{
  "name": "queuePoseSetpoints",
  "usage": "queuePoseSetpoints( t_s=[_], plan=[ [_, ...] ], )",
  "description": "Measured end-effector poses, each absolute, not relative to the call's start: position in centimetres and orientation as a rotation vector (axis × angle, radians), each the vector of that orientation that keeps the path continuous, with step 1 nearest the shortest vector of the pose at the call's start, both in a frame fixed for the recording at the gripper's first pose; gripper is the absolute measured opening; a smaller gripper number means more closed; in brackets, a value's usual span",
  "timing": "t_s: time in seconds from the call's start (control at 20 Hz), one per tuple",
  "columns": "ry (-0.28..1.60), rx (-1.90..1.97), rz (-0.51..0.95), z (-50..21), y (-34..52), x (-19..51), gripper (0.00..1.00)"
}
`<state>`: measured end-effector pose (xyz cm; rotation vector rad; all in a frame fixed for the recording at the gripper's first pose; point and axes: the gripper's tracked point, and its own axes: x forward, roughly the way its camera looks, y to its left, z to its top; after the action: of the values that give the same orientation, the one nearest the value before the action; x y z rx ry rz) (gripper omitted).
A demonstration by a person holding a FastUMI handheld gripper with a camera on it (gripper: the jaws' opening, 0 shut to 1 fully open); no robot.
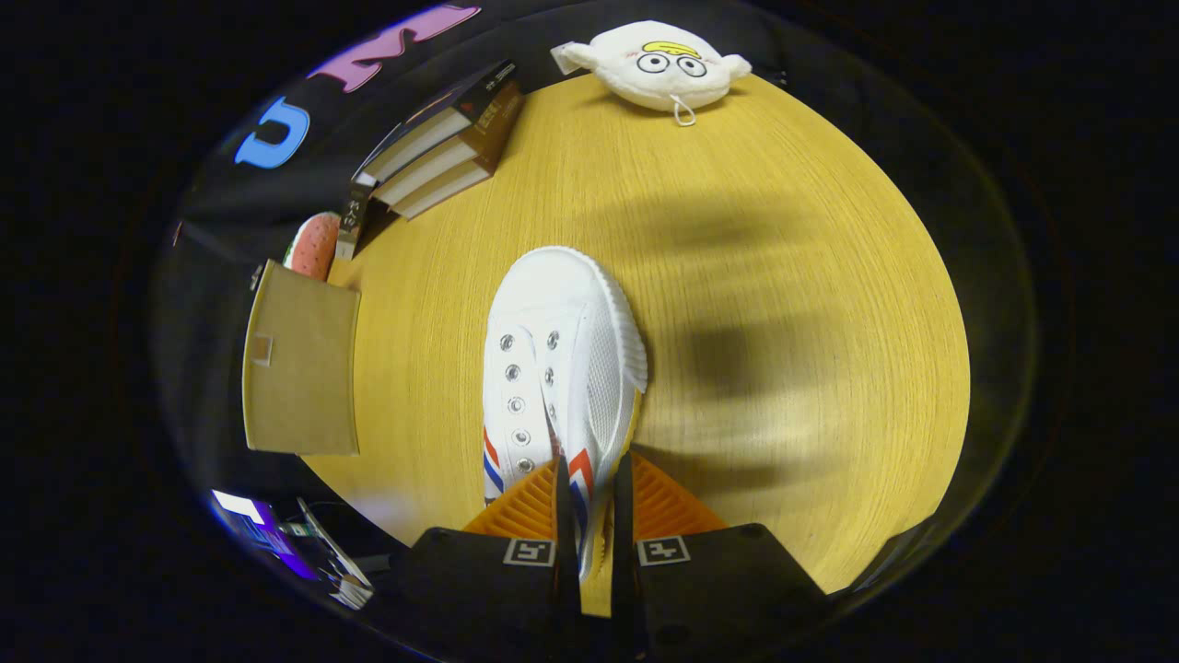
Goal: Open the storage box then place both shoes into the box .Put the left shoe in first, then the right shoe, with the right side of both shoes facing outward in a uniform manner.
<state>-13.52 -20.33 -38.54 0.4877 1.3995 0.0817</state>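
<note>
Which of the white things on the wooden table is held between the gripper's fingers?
The white shoe: the gripper is closed on its side wall. The white plush toy lies far beyond the fingers, untouched.

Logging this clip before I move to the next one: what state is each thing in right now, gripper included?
gripper: shut on the shoe's side wall near the heel.
white shoe: held between the fingers, toe pointing away, eyelets without laces.
books: closed, stacked at the table's far edge.
plush toy: lying at the far edge, face up.
brown box: beside the table's edge; open or shut cannot be told.
table: shadowed beside the shoe.
</note>
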Motion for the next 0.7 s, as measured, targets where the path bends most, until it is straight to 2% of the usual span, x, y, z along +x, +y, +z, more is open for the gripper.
queuePoseSetpoints(
  t_s=[0.1,0.4,0.7],
  plan=[
    [1.391,0.518,0.073,-38.2,-20.4,-13.5,0.13],
    [1.364,0.544,0.125,-35.7,-18.9,-13.6,0.13],
    [1.293,0.632,0.179,-29.2,-15.6,-11.3,0.12]
  ],
)
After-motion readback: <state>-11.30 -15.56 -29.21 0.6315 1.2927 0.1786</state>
